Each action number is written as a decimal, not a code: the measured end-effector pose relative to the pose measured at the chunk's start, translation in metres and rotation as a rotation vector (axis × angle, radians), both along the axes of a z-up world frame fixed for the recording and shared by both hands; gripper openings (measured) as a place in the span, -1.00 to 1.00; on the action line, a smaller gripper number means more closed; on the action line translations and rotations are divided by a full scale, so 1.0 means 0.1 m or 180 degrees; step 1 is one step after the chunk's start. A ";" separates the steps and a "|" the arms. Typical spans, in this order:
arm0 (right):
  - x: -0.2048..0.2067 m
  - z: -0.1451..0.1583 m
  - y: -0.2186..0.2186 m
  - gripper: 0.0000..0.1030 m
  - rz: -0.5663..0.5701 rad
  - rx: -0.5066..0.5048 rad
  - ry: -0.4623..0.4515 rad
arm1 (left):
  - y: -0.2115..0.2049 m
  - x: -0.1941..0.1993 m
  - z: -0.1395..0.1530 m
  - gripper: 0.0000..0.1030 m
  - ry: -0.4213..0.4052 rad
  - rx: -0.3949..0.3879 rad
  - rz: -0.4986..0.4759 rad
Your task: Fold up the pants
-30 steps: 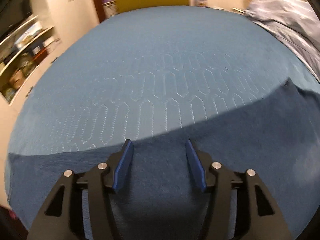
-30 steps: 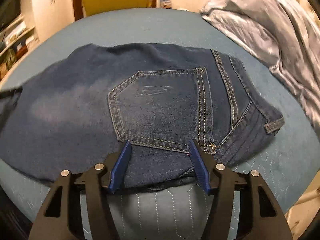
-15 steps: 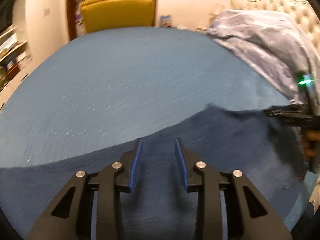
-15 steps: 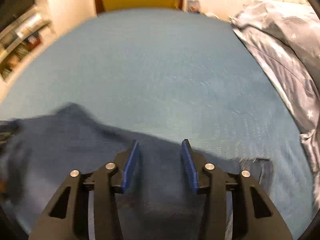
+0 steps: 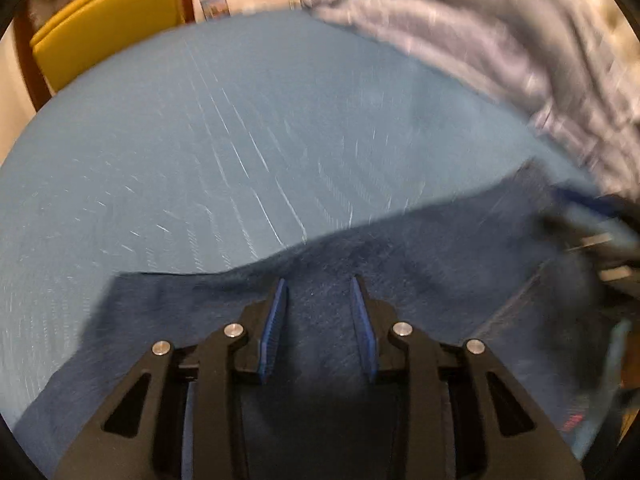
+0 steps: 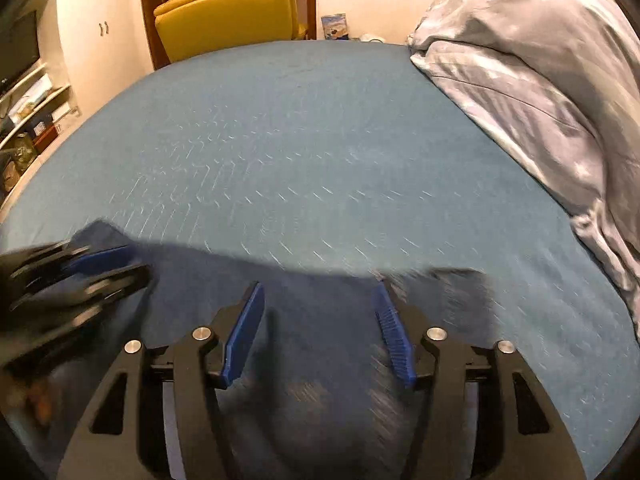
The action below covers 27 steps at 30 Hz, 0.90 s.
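Dark blue jeans (image 5: 420, 272) lie flat on the near part of a blue bed (image 5: 240, 140). My left gripper (image 5: 319, 284) hovers over the jeans just behind their far edge, jaws apart with nothing between them. My right gripper (image 6: 319, 290) is open wider over the jeans (image 6: 320, 360) near their far edge, empty. Each gripper shows blurred in the other's view: the right one (image 5: 592, 232) at the right edge, the left one (image 6: 80, 276) at the left edge.
A crumpled grey duvet (image 6: 540, 92) is piled along the bed's right side. A yellow chair (image 6: 228, 12) stands behind the far edge of the bed. Shelves (image 6: 28, 120) with clutter line the wall on the left.
Both grippers have swung over the jeans toward their far edge. The left jaws narrowed and stay partly apart; the right jaws narrowed, then opened wide again. The left view has turned right.
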State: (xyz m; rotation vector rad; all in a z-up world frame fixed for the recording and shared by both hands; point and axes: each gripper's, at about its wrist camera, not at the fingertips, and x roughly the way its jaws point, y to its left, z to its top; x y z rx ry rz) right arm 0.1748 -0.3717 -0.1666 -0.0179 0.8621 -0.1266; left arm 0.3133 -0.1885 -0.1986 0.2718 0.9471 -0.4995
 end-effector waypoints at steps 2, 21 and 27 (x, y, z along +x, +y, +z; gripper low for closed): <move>-0.20 0.00 -0.21 0.07 -0.0139 -0.0127 0.0004 | -0.05 -0.02 0.04 -0.33 -0.0073 0.0040 -0.0003; -1.06 0.11 -0.06 0.61 -0.0231 0.0012 -0.0133 | 1.64 -2.16 0.18 0.24 -0.0107 -0.0108 0.1703; -1.16 -0.04 0.91 0.70 0.0005 0.0484 0.0062 | 2.05 -2.18 0.05 0.75 0.0116 -0.0016 0.1851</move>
